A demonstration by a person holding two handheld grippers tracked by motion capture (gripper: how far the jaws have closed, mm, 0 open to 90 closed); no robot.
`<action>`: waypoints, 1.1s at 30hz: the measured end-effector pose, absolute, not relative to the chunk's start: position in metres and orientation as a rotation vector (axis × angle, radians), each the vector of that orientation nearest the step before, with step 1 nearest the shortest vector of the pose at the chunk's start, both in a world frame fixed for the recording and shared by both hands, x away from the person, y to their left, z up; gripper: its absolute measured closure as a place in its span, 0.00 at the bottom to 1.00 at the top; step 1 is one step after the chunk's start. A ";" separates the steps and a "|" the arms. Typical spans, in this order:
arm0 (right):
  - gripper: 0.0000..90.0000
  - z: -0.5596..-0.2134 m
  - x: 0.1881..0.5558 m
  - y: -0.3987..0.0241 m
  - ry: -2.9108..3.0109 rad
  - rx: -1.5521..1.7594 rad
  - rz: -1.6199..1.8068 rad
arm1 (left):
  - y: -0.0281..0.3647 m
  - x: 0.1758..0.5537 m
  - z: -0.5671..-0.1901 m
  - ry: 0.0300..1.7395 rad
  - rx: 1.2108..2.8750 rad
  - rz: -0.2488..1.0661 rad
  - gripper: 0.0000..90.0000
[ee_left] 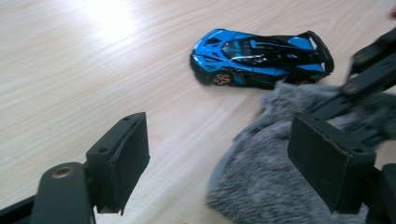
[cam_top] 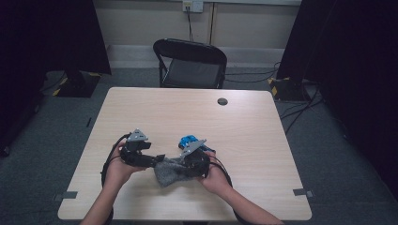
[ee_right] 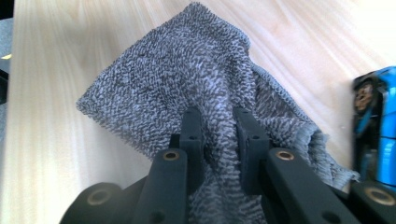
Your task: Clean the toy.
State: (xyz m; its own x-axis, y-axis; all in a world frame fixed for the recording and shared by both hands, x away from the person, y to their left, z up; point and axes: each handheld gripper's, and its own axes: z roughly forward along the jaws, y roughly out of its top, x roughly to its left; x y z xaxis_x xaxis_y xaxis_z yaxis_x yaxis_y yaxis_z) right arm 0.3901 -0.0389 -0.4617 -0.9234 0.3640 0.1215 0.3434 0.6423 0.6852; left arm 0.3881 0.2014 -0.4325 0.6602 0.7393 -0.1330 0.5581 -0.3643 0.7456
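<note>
My right gripper pinches the cloth; my left gripper, jaws apart, hangs beside it, the car just beyond.

Cloth on table, toy car just behind it.

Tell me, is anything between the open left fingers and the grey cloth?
Nothing visible is. The left gripper stands open, and the cloth already lies partly between its fingers, with no pad pressing it. The right gripper pinches the cloth. The toy car sits on the table beyond, not in the way.
</note>
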 end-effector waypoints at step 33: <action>0.84 -0.424 0.410 -0.209 2.500 1.071 1.128 | 0.104 0.438 -0.449 0.850 2.147 0.215 0.22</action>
